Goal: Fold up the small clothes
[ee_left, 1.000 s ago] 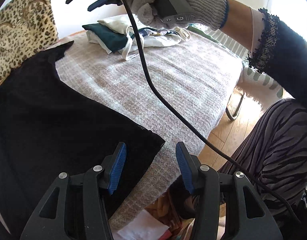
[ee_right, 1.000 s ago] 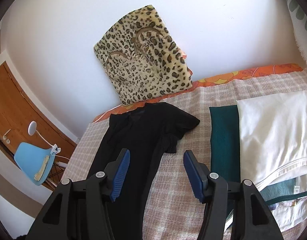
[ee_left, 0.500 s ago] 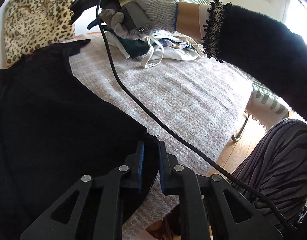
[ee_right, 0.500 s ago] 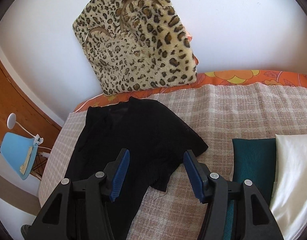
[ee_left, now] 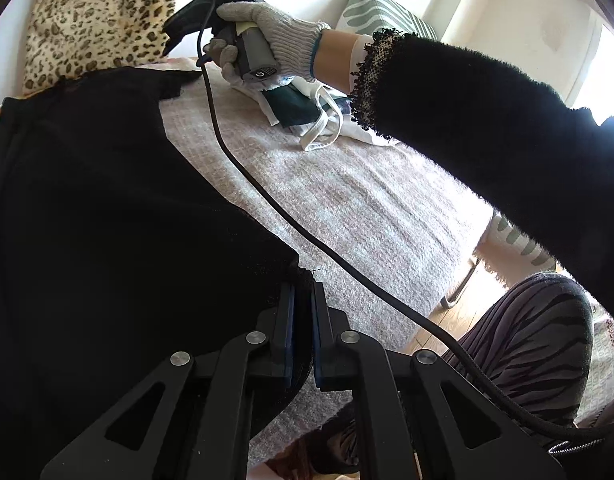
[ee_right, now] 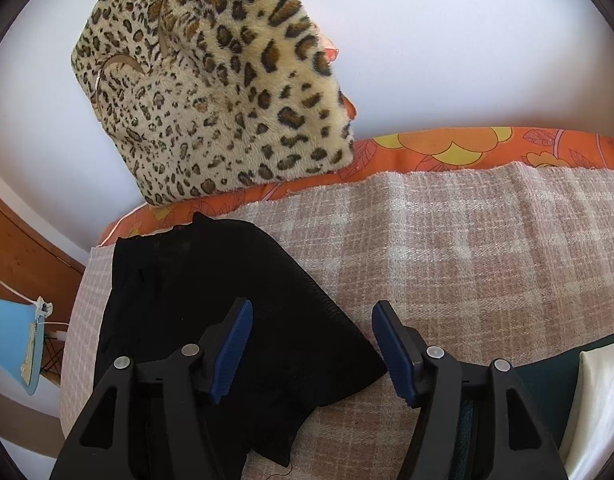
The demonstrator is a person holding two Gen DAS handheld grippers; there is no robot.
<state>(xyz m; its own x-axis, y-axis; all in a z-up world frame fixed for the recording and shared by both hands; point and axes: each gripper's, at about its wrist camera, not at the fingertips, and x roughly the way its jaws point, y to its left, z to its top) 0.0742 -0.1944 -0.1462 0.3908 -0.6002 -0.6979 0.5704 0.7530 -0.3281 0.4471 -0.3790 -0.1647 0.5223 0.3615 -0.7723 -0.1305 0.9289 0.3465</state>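
Black top (ee_right: 211, 312): lies spread flat on the checked blanket (ee_right: 467, 248) that covers the bed, its neck end toward the wall and one short sleeve (ee_right: 327, 364) pointing out to the side; no fold is visible in it yet.
Left gripper (ee_left: 301, 304): fingers pressed together on the hem corner of the black top (ee_left: 107, 208), at the near edge of the bed; the cloth shows pinched between the blue pads.
Right gripper (ee_right: 311, 348): fingers apart, the jaws having just opened a little further; nothing is between the pads, which hang over the sleeve and the bare blanket beside it. In the left view the gloved hand (ee_left: 267, 40) holds this tool above the far end of the top.
Progress: early, by my reading. One corner is gripped and the second grip is not yet made, so the whole fold of this garment is left.
Other clothes (ee_left: 307, 108): a pile with dark green and white pieces lies on the blanket well apart from the top; some look folded, though loose straps hang from it.
Containers: none in view; no basket, box or drawer for the clothes.
Surroundings: a leopard cushion (ee_right: 219, 92) leans on the wall just behind the top.
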